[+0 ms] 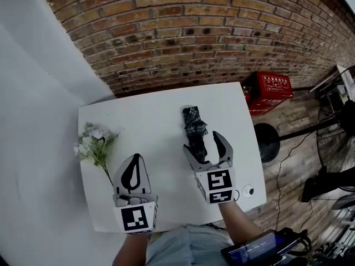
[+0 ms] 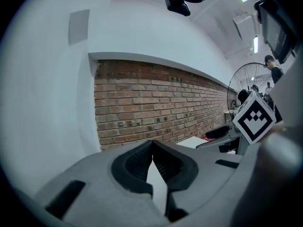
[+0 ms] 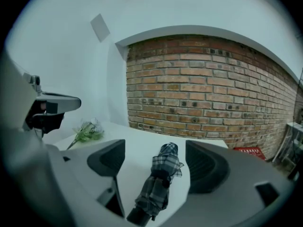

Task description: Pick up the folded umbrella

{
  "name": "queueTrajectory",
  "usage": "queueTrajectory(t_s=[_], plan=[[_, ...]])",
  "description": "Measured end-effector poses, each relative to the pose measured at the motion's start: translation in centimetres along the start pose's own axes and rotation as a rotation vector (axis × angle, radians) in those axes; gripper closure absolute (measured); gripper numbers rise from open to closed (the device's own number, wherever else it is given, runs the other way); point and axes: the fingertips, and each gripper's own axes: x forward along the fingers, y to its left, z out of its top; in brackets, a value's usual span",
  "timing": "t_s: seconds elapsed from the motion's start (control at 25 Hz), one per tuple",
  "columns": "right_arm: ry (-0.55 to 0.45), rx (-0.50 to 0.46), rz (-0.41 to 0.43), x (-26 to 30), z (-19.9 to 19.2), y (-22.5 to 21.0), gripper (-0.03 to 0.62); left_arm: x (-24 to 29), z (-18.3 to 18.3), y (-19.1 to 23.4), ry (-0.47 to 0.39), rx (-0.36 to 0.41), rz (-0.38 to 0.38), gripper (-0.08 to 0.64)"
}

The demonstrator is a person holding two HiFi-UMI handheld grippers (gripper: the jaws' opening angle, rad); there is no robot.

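A folded plaid umbrella [image 1: 194,131] lies on the white table [image 1: 150,121], its length running away from me. My right gripper [image 1: 208,148] is open, and its two jaws stand on either side of the umbrella's near end. In the right gripper view the umbrella [image 3: 158,182] lies between the spread jaws of the right gripper [image 3: 156,162], its dark handle end nearest the camera. My left gripper [image 1: 132,171] is shut and empty over the table's front left part. The left gripper [image 2: 152,167] shows its pads pressed together at the tips.
A bunch of white artificial flowers [image 1: 93,143] lies at the table's left edge. A small white round object [image 1: 248,191] sits near the front right corner. A red crate [image 1: 269,90] stands on the wooden floor by the brick wall, with a fan stand [image 1: 266,140] right of the table.
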Motion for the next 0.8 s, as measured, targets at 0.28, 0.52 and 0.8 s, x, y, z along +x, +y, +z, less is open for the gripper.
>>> queueTrajectory(t_s=[0.28,0.52,0.8], plan=[[0.097,0.020,-0.007,3.1,-3.6,0.0,0.193,1.6,-2.5,1.6,0.045,-0.009,-0.002,0.553],[0.179,0.048,-0.015,4.9,-6.5,-0.3,0.193,2.9,-3.8,2.2,0.076,-0.030,-0.009,0.552],[0.261,0.078,-0.023,6.3,-9.3,-0.3,0.193,3.8,-5.7,2.8,0.133,-0.068,-0.009,0.552]])
